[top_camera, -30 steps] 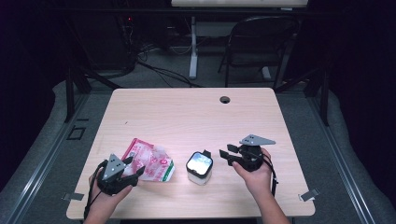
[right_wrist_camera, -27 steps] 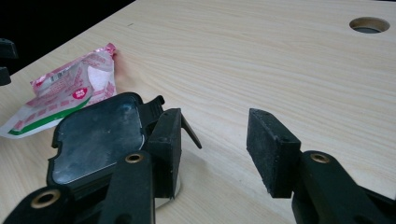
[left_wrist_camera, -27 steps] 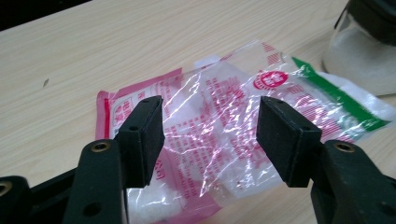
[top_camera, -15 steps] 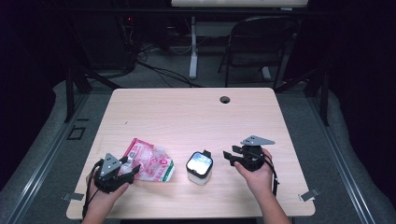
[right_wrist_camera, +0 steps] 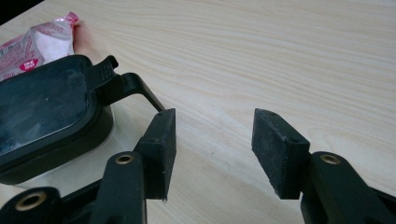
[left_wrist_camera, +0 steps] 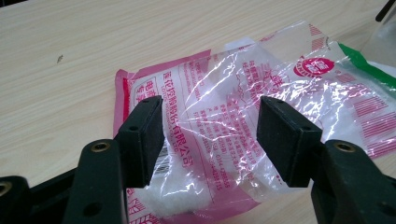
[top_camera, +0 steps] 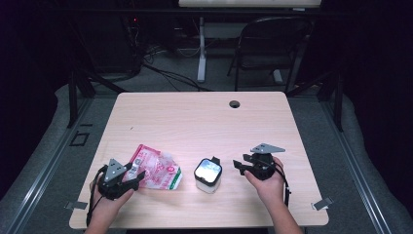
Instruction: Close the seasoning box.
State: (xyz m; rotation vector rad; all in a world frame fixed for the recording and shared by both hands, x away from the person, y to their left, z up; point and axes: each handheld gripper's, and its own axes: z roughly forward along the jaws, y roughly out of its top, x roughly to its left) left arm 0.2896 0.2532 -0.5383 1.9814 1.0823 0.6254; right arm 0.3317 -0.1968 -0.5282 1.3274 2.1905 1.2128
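A crinkled clear and pink plastic bag of white grains lies flat on the table at the front left. My left gripper stands open at its near end. In the left gripper view the bag lies between the spread jaws of this gripper, and the pads do not press on it. A small clear container with a black lid stands to the right of the bag. My right gripper is just right of it. Its jaws have just been opening and stand wide with nothing between them. The lid's tab is beside the left jaw.
The light wooden table has a round cable hole near its far edge. A chair and a desk leg stand on the floor beyond the table. Metal clips sit at the front corners.
The right gripper has eased slightly to the right, away from the container. The left gripper, bag and container keep their places.
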